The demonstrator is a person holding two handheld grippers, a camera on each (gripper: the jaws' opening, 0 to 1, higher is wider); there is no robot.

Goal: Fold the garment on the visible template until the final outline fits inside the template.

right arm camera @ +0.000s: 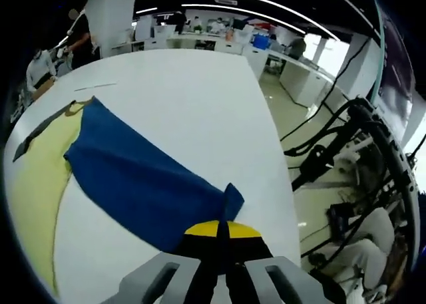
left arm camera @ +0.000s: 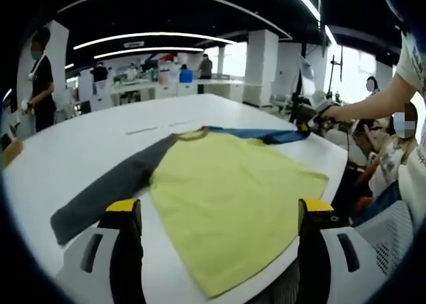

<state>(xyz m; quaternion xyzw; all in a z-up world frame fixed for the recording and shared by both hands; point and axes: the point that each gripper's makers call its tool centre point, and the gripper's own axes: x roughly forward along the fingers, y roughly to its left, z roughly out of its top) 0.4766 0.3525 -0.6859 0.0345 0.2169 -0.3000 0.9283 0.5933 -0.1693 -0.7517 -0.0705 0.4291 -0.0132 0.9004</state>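
We hold right tongs (right arm camera: 218,241) clamped on blue sleeve (right arm camera: 140,184) end; left tongs (left arm camera: 219,214) gape above hem. Garment (left arm camera: 226,197) lies flat on white worktop (left arm camera: 86,144), grey sleeve (left arm camera: 106,191) outstretched. Our plan: carry blue sleeve across yellow body, keeping fold straight, fabric low.

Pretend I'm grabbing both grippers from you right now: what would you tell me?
Left gripper: open, hovering over the shirt's yellow body.
Right gripper: shut on the blue sleeve, pinching its cuff end.
The shirt lies flat on the white table, grey sleeve stretched out sideways.
Done: blue sleeve gripped, no fold visible.
Left: fold both sleeves inward, then the body. I cannot make out the template outline.
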